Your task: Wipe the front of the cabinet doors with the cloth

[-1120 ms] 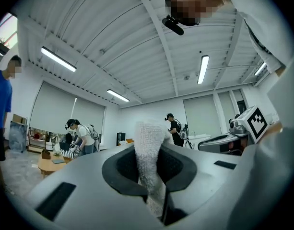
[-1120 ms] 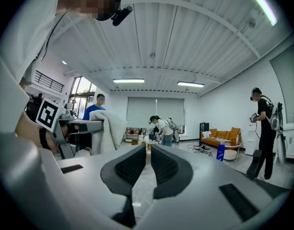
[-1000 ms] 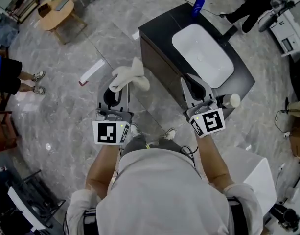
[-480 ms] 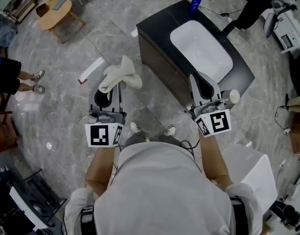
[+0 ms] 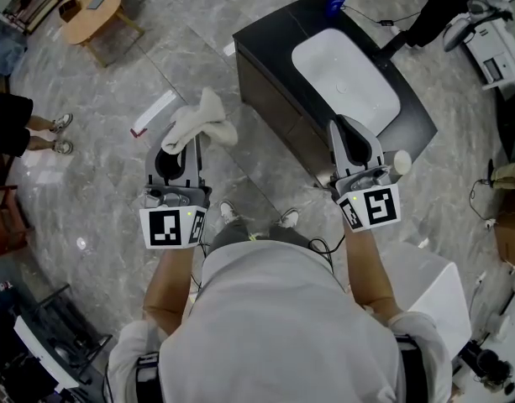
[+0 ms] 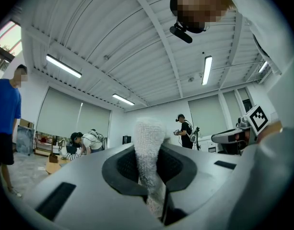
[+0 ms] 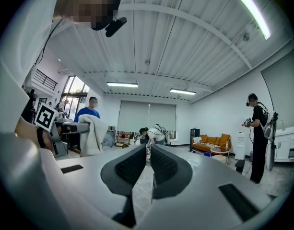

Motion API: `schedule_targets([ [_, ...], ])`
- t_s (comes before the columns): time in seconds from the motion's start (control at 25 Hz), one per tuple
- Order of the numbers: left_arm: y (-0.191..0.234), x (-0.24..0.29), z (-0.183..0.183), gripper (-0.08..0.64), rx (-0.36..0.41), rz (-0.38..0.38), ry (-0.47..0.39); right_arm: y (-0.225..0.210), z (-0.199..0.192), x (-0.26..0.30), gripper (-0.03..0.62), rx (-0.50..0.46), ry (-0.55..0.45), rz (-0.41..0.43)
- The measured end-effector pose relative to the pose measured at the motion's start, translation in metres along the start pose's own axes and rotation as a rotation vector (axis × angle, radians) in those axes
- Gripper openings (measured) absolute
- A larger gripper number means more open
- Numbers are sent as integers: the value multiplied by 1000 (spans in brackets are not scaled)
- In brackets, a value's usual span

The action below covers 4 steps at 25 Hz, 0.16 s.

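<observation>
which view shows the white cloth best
The head view: the whole white terry cloth bunches out of the left claw. The left gripper view shows only a strip pinched between its jaws; the right gripper view shows it small, draped at far left.

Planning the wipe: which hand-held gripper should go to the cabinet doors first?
Left. The left hand-held gripper is shut on the cloth, which sticks out toward the cabinet doors. The right hand-held gripper has nothing between its jaws.
</observation>
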<state>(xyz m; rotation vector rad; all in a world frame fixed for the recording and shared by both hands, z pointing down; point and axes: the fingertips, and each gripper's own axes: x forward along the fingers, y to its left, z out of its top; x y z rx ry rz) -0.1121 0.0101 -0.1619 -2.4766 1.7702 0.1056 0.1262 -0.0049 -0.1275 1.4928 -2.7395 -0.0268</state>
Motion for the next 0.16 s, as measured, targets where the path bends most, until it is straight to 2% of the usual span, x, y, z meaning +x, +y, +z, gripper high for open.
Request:
schedule_targets([
  [0.16, 0, 0, -3, 58, -2, -2, 3, 2, 0, 3, 55, -2, 0, 3],
])
